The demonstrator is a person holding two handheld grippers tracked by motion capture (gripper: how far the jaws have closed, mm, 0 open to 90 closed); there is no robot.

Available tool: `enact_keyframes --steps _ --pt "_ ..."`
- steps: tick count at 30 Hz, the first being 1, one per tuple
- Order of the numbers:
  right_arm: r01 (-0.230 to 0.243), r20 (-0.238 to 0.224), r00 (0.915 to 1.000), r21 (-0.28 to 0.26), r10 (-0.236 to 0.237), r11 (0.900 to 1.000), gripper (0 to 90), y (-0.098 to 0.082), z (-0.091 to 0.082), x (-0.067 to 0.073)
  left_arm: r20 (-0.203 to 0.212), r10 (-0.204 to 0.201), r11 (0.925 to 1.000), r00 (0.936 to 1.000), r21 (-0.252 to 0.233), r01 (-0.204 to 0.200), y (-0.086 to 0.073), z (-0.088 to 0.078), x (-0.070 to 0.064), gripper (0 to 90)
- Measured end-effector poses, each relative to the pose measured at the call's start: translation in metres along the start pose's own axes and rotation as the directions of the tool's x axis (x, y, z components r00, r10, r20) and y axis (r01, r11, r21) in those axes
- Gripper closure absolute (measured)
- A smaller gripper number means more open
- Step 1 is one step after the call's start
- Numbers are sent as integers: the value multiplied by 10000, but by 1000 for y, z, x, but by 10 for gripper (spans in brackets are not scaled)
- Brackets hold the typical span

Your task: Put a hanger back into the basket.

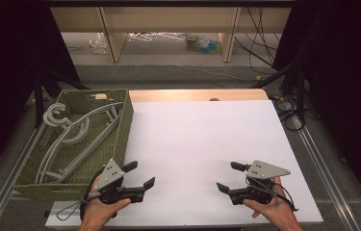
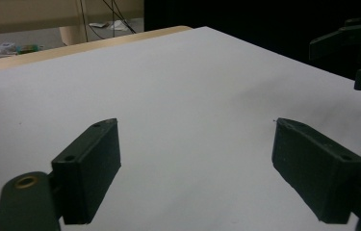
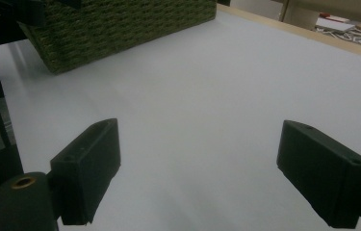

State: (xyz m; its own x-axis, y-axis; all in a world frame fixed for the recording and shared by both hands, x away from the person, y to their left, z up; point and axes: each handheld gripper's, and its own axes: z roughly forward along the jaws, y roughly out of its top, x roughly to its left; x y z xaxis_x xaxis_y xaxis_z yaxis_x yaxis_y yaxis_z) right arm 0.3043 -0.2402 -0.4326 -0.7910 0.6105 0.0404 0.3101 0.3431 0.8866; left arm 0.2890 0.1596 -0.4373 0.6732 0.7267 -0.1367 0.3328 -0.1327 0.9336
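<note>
Hangers (image 1: pixel 74 132) are lying in the green basket (image 1: pixel 126 126) at the table's left edge — grey, hooks pointing toward the far-left corner, several overlapping. The basket is sitting tilted, its near-left part hanging off the white sheet (image 1: pixel 202 144).

I am holding my left gripper (image 1: pixel 140 175) just beside the basket's near-right corner, low over the sheet. Its jaws are standing wide apart, nothing between them; in the left gripper view, bare white sheet is showing between the pads.

My right gripper (image 1: pixel 228 177) is hovering well apart, over the near-right part of the sheet, facing the left one. Its jaws are also gaping wide — nothing held. In the right gripper view, the basket's woven wall (image 3: pixel 120 29) is showing at the far left.
</note>
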Motion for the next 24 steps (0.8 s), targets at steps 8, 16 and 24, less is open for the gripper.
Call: enact_keyframes --steps 8,16,24 --pt "168 309 9994 -157 -163 9997 159 -5 -5 8 7 422 9991 9991 35 -422 -1 -2 0 161" --pt "-149 471 9988 -320 164 9994 160 -8 -12 9 -181 363 9993 9992 -98 -365 0 -6 6 160" --pt "-126 349 9993 -205 133 9997 160 -10 -12 12 -134 326 9994 9994 -104 -327 -1 -5 3 161"
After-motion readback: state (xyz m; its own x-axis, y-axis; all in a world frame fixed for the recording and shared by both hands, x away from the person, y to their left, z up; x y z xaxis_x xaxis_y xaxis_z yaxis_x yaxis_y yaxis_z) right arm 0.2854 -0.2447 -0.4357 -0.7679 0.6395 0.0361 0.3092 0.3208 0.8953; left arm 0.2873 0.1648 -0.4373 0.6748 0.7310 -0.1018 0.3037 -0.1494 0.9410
